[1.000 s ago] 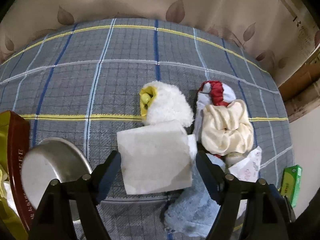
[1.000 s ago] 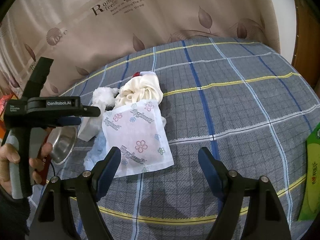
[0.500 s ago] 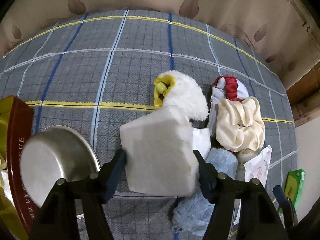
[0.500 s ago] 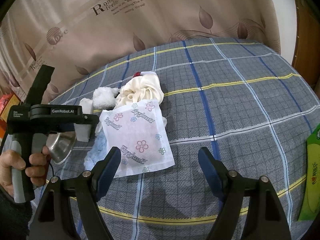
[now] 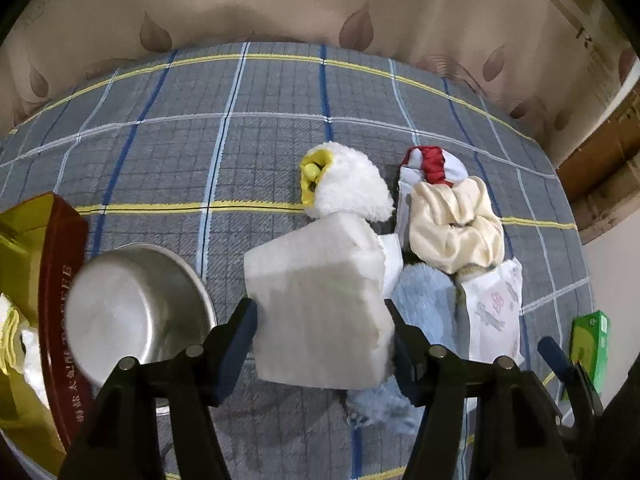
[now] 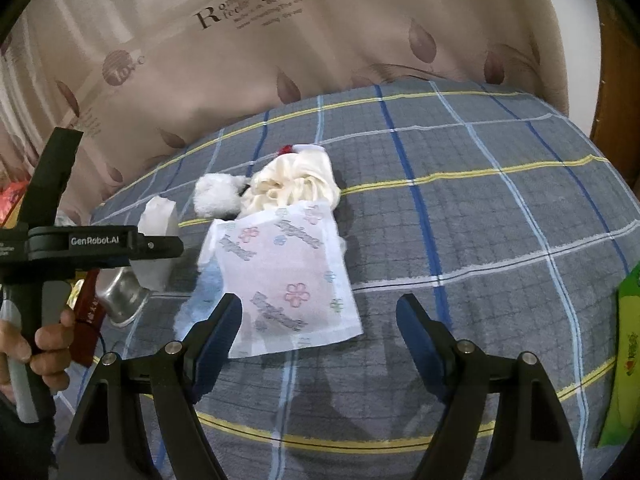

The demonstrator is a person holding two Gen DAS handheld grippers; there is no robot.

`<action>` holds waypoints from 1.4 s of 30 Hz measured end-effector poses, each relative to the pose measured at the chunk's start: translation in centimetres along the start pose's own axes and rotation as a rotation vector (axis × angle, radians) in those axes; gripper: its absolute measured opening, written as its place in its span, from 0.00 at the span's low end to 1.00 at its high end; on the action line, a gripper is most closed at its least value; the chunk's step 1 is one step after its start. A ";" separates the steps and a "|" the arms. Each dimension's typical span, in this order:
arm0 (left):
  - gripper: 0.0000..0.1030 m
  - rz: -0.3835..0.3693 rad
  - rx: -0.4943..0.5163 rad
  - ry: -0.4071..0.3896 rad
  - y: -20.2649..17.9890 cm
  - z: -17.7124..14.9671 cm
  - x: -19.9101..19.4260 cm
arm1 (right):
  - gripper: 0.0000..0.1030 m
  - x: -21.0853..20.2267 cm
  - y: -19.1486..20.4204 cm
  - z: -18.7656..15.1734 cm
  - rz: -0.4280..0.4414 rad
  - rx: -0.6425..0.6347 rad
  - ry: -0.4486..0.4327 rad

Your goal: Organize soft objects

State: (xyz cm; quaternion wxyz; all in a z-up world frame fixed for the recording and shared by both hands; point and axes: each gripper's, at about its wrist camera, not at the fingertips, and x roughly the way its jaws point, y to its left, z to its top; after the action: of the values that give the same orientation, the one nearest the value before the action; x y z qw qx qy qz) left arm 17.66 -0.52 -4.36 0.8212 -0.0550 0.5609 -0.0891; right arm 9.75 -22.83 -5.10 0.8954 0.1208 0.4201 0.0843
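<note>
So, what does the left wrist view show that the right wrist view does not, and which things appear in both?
Only the left wrist view: the left tool shut on the white sponge block, and the plush toy's yellow part.
Only the right wrist view: a hand holding the left tool's handle, and the right tool open, empty.
Both: steel bowl, cream scrunchie, flowered tissue pack, plaid cover.

"GenRobot.AI" on the left gripper, "love" and a large "R" on the curtain
</note>
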 end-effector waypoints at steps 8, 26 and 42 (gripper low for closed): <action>0.61 0.012 0.049 -0.038 -0.4 -1.2 -1.9 | 0.75 1.3 1.8 0.1 0.008 -0.050 0.009; 0.37 0.030 0.045 -0.086 3.1 -3.5 -6.9 | 0.45 3.9 2.8 0.2 -0.010 -0.108 0.043; 0.60 -0.088 0.037 0.060 1.8 -2.1 -3.0 | 0.30 3.0 2.6 0.2 0.000 -0.090 0.043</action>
State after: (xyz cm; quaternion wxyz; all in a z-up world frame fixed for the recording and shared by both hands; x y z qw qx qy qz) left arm 14.81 1.93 -2.73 0.8003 -0.0618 0.5805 -0.1369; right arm 11.68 -19.60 -6.45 0.8908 0.0787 0.4349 0.1055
